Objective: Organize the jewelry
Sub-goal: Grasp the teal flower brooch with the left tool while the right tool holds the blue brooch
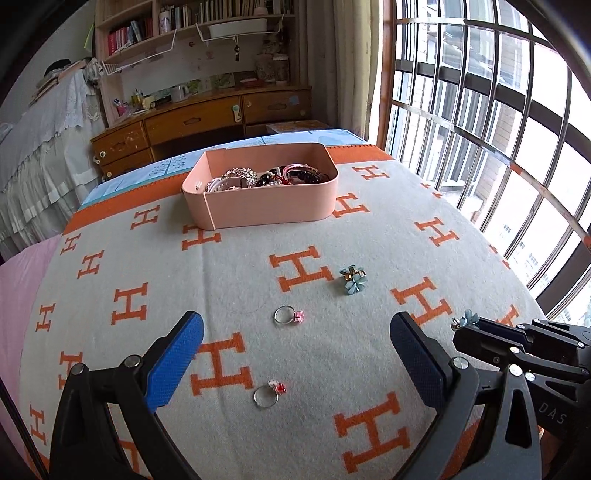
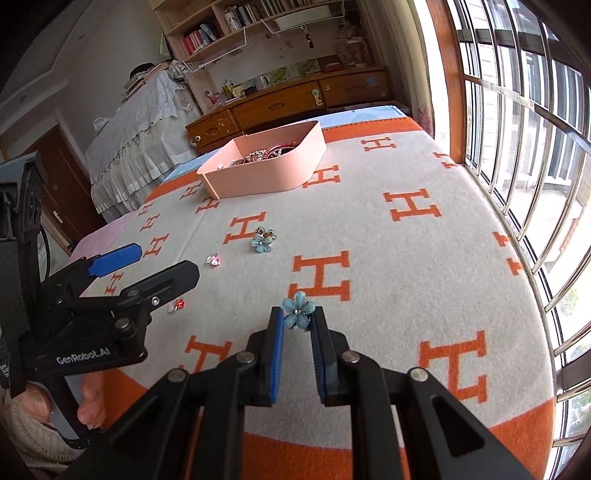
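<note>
Bedroom, grey blanket (image 1: 229,280) with orange H pattern; jewellery laid out.
Right gripper (image 2: 297,320) clamped on blue flower clip (image 2: 298,308); left gripper (image 1: 295,339) spread wide above two rings (image 1: 289,316) (image 1: 269,394); second blue flower clip (image 1: 353,279) beyond; pink box (image 1: 266,206) at far edge, holding jewellery.

Box (image 1: 266,206) sits on the blanket (image 1: 229,280) toward the far edge, jumbled jewelry (image 1: 266,176) inside it. Nearer than the box, right of centre: flower clip (image 1: 352,279). Nearer again and to its left: ring (image 1: 288,315). Nearest of all, a second ring (image 1: 269,395), lying between the spread fingers of the left gripper (image 1: 295,354). Right gripper (image 2: 298,325) is to the right of the left one, its fingers closed on a second flower clip (image 2: 298,308) at their tips. Desk (image 1: 207,118) stands behind the blanketed surface, shelves (image 1: 192,22) above it; window bars (image 1: 498,147) run along the right.
</note>
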Tool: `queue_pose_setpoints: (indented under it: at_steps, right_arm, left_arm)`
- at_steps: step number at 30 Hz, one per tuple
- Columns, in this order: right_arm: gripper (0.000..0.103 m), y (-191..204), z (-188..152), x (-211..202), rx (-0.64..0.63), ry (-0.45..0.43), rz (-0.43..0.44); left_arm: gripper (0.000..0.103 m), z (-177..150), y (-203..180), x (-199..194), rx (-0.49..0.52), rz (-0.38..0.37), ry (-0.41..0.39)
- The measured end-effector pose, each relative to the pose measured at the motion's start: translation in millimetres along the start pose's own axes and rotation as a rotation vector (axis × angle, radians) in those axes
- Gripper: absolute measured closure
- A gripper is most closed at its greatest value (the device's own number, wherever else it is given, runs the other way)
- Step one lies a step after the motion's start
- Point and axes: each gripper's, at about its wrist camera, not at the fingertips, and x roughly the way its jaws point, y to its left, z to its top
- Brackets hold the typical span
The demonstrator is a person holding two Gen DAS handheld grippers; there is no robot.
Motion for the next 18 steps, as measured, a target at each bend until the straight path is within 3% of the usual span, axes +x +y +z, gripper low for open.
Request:
queue_pose_setpoints:
  at_steps: [6, 13, 18]
  right_arm:
    - [0.089, -12, 3, 2, 0.038, 0.003, -0.002]
    - [0.089, -17, 2, 5, 0.049, 0.007, 0.004]
    - [0.089, -24, 4, 4, 0.067, 0.005, 0.005]
  left_arm:
    - [0.003, 6, 4, 19, -0.046, -0.018, -0.001]
    - [0.01, 18, -8, 41, -0.037, -0.019, 0.027]
    - [0.032, 23, -26, 51, 0.012, -0.032, 0.054]
